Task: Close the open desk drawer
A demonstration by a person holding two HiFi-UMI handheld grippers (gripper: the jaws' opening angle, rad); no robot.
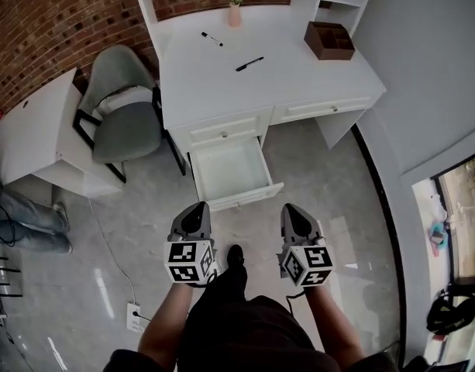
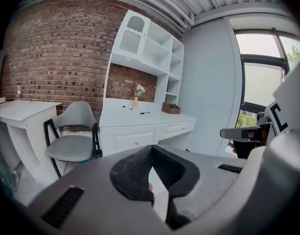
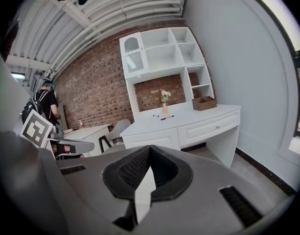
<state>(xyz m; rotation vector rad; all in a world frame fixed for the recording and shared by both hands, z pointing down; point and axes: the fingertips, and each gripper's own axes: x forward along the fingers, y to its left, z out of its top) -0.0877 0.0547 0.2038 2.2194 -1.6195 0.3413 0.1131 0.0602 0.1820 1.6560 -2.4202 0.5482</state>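
Left gripper [image 1: 196, 210] and right gripper [image 1: 296, 212] hang just short of the drawer [image 1: 229, 169], both pinched closed with nothing in them. No grabbing needed imo: put the closed tips flat on the drawer front, near the middle, and push straight in so it doesn't jam. It's the low one on the desk's [image 1: 299, 68] left side, pulled well out and empty. On the desk top: pen [image 1: 249, 64], vase [image 1: 235, 12], box [image 1: 328, 40]. Chair [image 1: 125, 103] alongside, brick wall [image 1: 51, 22], shiny grey floor [image 1: 314, 169].

Matt painted drawer [image 1: 231, 170], glossy floor [image 1: 156, 242] (stone-look)
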